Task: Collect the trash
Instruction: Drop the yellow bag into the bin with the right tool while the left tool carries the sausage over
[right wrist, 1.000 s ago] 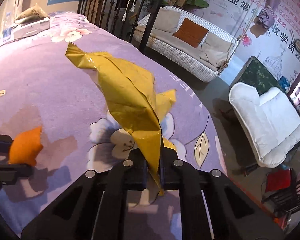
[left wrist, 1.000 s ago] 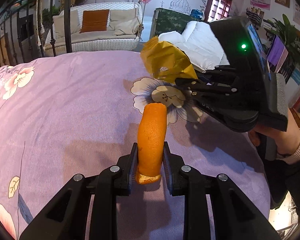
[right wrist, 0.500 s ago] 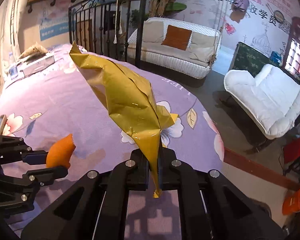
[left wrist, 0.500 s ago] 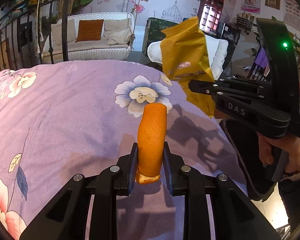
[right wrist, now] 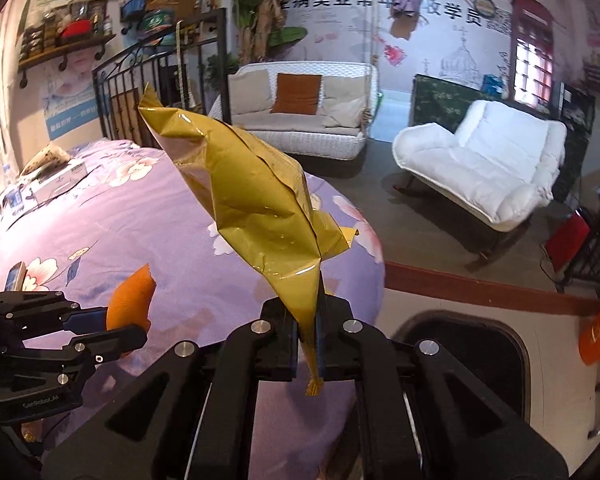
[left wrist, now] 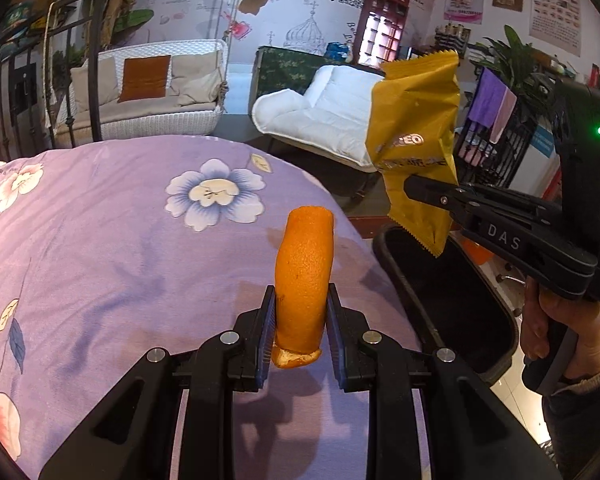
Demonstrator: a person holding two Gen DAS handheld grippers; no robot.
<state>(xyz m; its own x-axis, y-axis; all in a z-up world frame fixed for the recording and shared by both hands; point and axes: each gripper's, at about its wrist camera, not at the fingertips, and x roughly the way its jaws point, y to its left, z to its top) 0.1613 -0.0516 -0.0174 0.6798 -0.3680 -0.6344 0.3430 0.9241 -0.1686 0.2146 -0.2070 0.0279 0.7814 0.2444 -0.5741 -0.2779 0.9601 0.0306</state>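
Closest to us, the left gripper [left wrist: 300,320] squeezes a piece of orange peel [left wrist: 304,276] between its two black fingers [left wrist: 266,320]. The peel stands up straight and hangs in the air over the purple flowered blanket [left wrist: 120,240], touching nothing else. I think it is held up like this so it can be carried off the bed without dropping bits. A little farther off, the right gripper [right wrist: 308,336] is pinched tight on the thin bottom edge of a crinkly yellow snack wrapper [right wrist: 252,204]. The rest of the wrapper sticks up and flops about, as light empty bags do. In the left camera the wrapper's low corner hangs right above the open black trash bin [left wrist: 452,292], which sits on the floor beside the bed. So the wrapper looks almost ready to be let go into the bin, and the peel would go in after it. The side of the right gripper says "DAS", and small letters on the left gripper look like "GenRobot.AI". The wrapper has letters ending in "EO", but the rest is hard to read. Far away, a wall shows big Chinese writing with 美业 and 学员 in it.
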